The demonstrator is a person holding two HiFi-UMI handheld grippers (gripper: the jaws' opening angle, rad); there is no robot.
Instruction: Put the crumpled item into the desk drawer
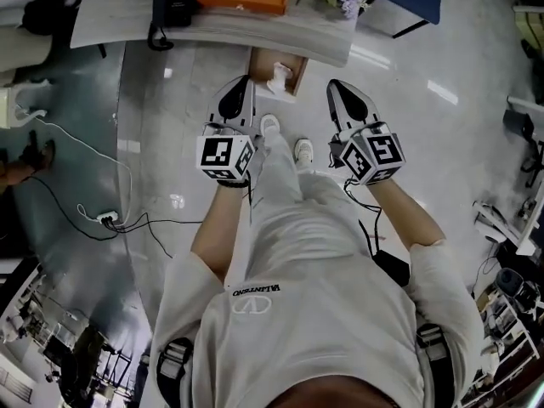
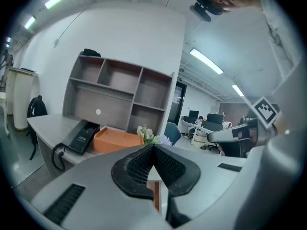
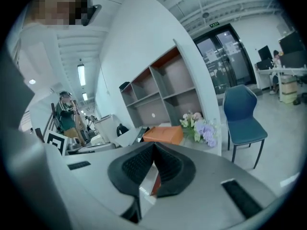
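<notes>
Drawer first: open brown desk drawer [image 1: 262,61] in the upper centre of the head view, jutting from under the front edge of the pale grey desk [image 1: 323,36], with the crumpled white item [image 1: 280,79] lying inside it, well apart from both tools.

Lower in that frame, left gripper [image 1: 244,85] just left of centre and right gripper [image 1: 335,87] just right of centre, side by side, tips aimed toward the drawer, each backed by a cube of square markers. Both held out in front of a white T-shirt [image 1: 314,296], above a pair of white shoes [image 1: 303,151] on the glossy grey floor [image 1: 170,143].

In the left gripper view, jaws of the left gripper [image 2: 153,147] clenched, black ribbed pads [image 2: 136,169] meeting at the tip in the lower centre, nothing between them. In the right gripper view, jaws of the right gripper [image 3: 154,145] likewise pressed together, black ribbed pads [image 3: 134,166] closed on nothing.

Beyond the left jaws, on the desk: black desk telephone [image 2: 80,137] at lower left, flat orange box [image 2: 116,140] just to its right, small bunch of pale purple and white flowers [image 2: 147,134] just right of the box. Behind them, grey open-shelved hutch [image 2: 120,97] in the middle left. At the right of the right gripper view, blue plastic chair [image 3: 244,121] on the floor past the desk's end.
</notes>
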